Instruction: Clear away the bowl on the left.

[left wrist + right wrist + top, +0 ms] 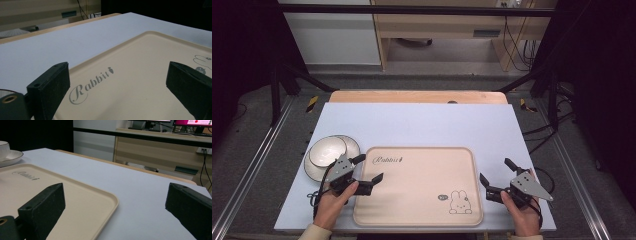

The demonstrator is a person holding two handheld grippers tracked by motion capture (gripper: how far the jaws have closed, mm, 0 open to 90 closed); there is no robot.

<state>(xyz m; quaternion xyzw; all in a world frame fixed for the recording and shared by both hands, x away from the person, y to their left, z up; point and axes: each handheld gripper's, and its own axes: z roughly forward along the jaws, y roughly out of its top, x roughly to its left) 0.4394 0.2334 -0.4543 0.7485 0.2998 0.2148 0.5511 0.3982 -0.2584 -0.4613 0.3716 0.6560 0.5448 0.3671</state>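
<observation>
Beige tray between both grippers, nothing gripped yet

Nearest me: L gripper [368, 169] sits at the tray [422, 220] left edge, jaws spread wide & empty, one jaw tip over the tray's left rim. R gripper [495, 174] is just off the tray's right edge over the white mat [422, 125], jaws also wide apart, holding nothing.

Tray lies flat, centre-front of the mat, long axis running L–R across my view. "Rabbit" print at its far-left corner reads upright from my side, bunny at near-right. I judge it stiff plastic, light, smooth so prob slippery; raised rim is the place to pinch, one side each, roughly mid-edge, to keep it level.

Farther left: bowl [327, 150] on a plate [312, 171], touching neither gripper; looks ceramic, so fragile.
</observation>
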